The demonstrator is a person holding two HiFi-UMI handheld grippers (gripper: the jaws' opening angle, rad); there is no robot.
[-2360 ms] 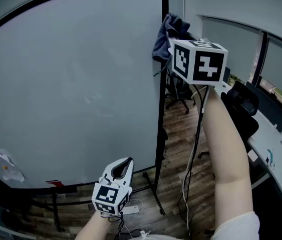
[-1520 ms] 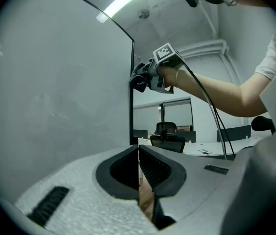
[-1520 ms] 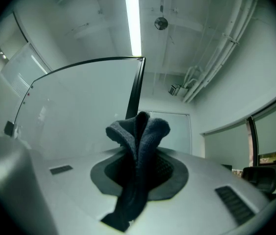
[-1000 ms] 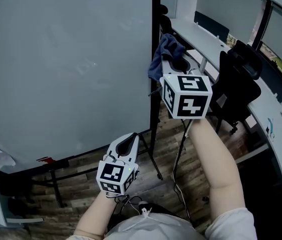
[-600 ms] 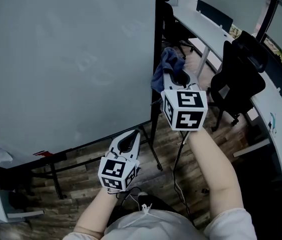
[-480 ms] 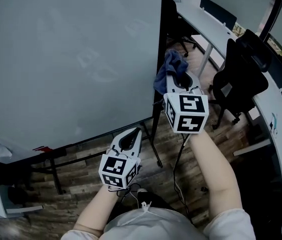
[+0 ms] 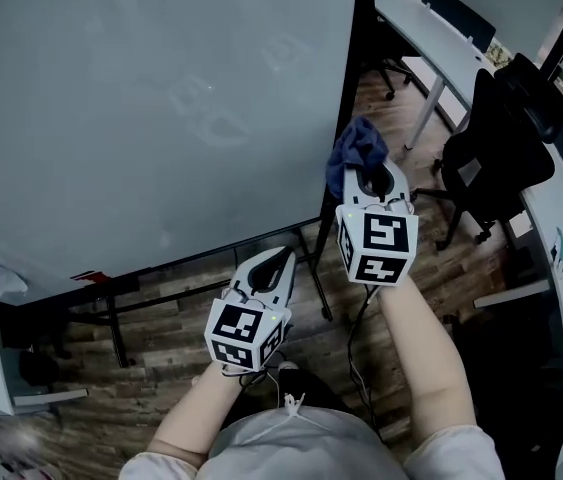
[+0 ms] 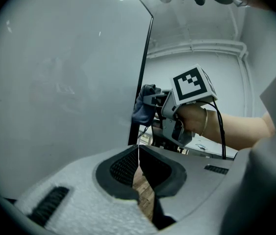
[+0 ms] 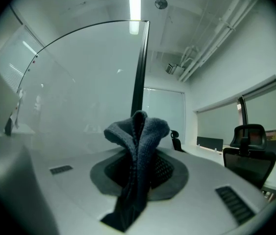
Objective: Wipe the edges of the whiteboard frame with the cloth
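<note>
— So, what does the right tool have?
— Its jaws are clenched on the dark blue cloth, which bunches up above them and trails down between them.
— And the left tool?
— Its jaws are pressed together with nothing between them. It is held lower, beside the right one.
— Where is the cloth relative to the board?
— Right at the black frame edge on the right side of the whiteboard, low on that upright. I cannot tell whether it actually touches.
— What lies beyond?
— A wooden floor underneath, and a black office chair and a white counter off to the right.
</note>
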